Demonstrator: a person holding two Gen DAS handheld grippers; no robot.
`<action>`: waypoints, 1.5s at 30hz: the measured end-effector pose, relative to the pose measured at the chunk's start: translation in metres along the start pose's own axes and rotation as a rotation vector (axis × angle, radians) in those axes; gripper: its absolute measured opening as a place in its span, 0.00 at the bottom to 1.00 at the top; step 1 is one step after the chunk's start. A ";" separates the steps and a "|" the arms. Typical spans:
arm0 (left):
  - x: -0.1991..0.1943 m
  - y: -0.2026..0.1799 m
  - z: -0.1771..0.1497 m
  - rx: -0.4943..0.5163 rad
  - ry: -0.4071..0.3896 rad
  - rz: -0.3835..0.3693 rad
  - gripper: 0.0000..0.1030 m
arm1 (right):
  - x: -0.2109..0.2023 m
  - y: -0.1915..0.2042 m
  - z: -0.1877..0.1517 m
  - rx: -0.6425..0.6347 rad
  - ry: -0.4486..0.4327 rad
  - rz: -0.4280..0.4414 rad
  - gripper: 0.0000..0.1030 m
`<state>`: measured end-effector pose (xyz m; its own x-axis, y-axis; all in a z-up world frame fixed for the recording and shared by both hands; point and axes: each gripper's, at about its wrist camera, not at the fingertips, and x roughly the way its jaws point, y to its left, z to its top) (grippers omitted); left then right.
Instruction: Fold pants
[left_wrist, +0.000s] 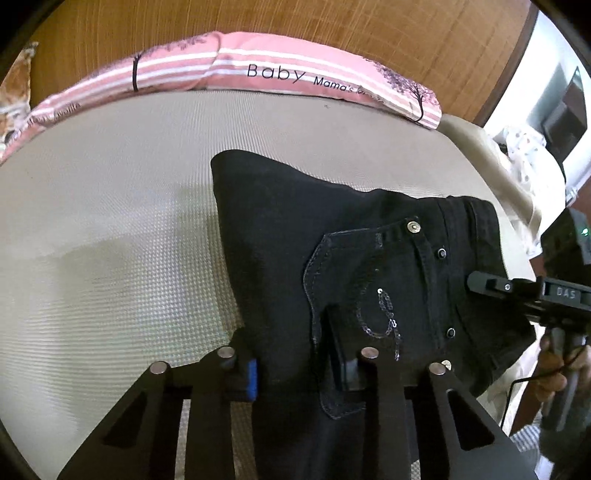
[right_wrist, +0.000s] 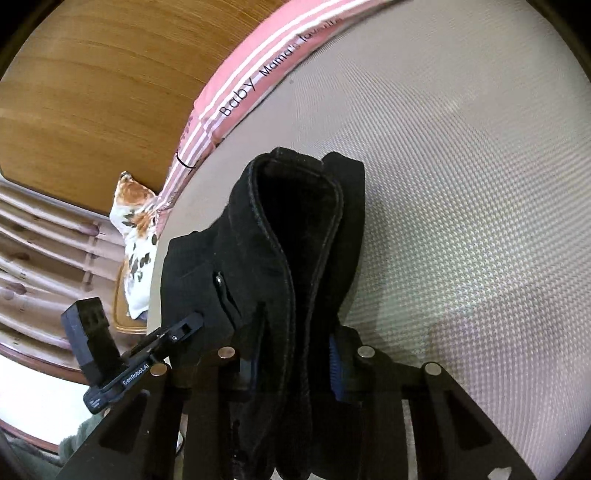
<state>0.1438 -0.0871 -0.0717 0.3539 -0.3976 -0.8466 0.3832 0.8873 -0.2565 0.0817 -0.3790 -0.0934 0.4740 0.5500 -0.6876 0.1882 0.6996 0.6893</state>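
Black jeans (left_wrist: 369, 266) with a sequined back pocket lie partly folded on a beige mattress (left_wrist: 110, 240). My left gripper (left_wrist: 295, 365) is shut on the jeans' near edge, with its blue pad beside the cloth. In the right wrist view the jeans (right_wrist: 295, 240) hang bunched, waistband opening upward, and my right gripper (right_wrist: 291, 362) is shut on them. The right gripper shows at the left view's right edge (left_wrist: 491, 286), at the waistband. The left gripper shows in the right wrist view (right_wrist: 184, 326), touching the cloth.
A pink striped pillow (left_wrist: 277, 74) printed "Baby" lies along the wooden headboard (left_wrist: 258, 22). A floral cushion (right_wrist: 136, 236) sits at the mattress corner. The bed's right edge (left_wrist: 487, 162) drops off beside white bedding.
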 end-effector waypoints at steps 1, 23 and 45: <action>-0.002 -0.002 0.000 0.005 -0.002 0.007 0.27 | 0.000 0.003 0.001 0.001 -0.003 -0.002 0.25; -0.055 0.064 -0.001 -0.054 -0.068 0.126 0.25 | 0.058 0.095 0.007 -0.088 0.062 0.051 0.22; -0.029 0.120 0.094 -0.072 -0.130 0.167 0.25 | 0.125 0.131 0.100 -0.122 0.065 0.048 0.22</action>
<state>0.2593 0.0092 -0.0342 0.5161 -0.2665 -0.8140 0.2502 0.9558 -0.1543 0.2521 -0.2641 -0.0661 0.4228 0.6097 -0.6705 0.0587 0.7199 0.6916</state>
